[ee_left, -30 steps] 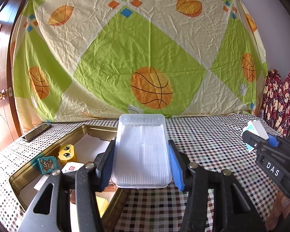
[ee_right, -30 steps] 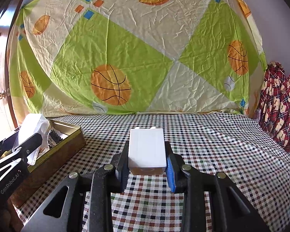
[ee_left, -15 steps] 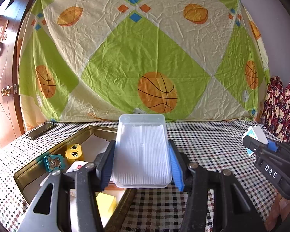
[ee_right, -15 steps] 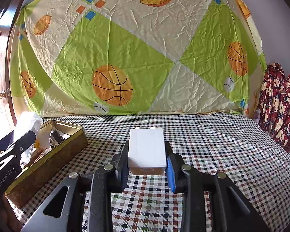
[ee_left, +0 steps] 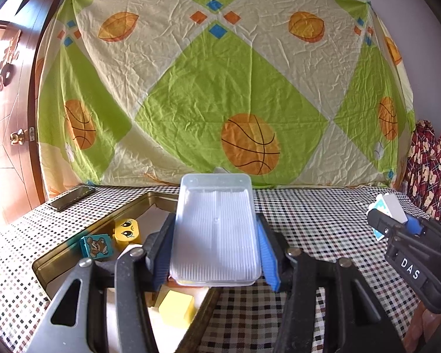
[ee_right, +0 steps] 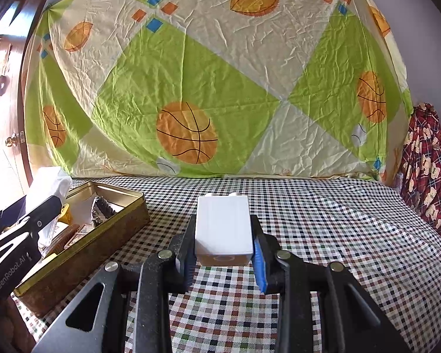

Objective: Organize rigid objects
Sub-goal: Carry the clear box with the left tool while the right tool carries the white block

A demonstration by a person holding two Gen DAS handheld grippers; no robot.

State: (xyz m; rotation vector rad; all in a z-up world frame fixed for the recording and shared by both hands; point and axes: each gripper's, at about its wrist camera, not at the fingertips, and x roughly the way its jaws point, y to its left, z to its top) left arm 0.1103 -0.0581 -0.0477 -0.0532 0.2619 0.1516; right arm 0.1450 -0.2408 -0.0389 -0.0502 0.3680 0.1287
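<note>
My left gripper (ee_left: 214,253) is shut on a clear plastic box (ee_left: 216,229) and holds it above the right edge of a gold tin (ee_left: 123,206). The tin holds a yellow face block (ee_left: 127,229), a teal bear block (ee_left: 96,245) and a yellow block (ee_left: 176,309). My right gripper (ee_right: 224,247) is shut on a white block (ee_right: 222,228) above the checked cloth, to the right of the tin (ee_right: 82,253). The right gripper also shows in the left wrist view (ee_left: 397,223), and the left gripper in the right wrist view (ee_right: 41,206).
A dark phone (ee_left: 72,197) lies on the checked tablecloth (ee_left: 323,223) at the back left. A basketball-print sheet (ee_left: 220,88) hangs behind the table. A wooden door (ee_left: 6,117) is at the left and red patterned cloth (ee_left: 432,158) at the right.
The left gripper has risen and tilted back with the clear box, over the tin's right edge. The right gripper has shifted slightly away from the tin, the white block still held.
</note>
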